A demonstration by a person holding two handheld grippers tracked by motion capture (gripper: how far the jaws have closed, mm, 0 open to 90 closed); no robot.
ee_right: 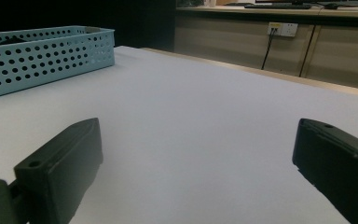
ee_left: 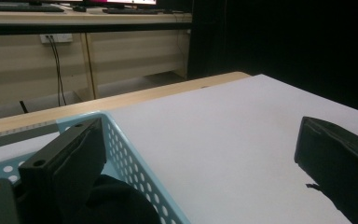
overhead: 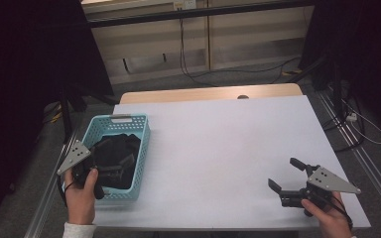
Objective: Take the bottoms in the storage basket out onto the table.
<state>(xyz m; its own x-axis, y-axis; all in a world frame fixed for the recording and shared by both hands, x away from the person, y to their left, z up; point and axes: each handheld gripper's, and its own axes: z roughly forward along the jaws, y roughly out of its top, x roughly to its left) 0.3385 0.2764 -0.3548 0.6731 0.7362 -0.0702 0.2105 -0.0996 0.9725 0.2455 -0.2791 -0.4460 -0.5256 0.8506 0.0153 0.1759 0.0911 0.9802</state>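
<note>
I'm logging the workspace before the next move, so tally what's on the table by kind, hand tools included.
Light blue perforated basket: 1
Dark cloth bundle in the basket, number of pieces unclear: 1
Hand-held tools: 2, left tool over the basket, right tool over the bare white tabletop, both open
Total: 4

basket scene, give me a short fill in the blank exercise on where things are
1. The dark cloth lies inside the light ___ basket.
2. The left gripper has one of its jaws inside the basket and the other over the ___.
3. The right gripper has its jaws ___, with nothing between them.
4. The basket sits near the table's ___ edge in the high view.

Missing words: blue; table; open; left
</note>
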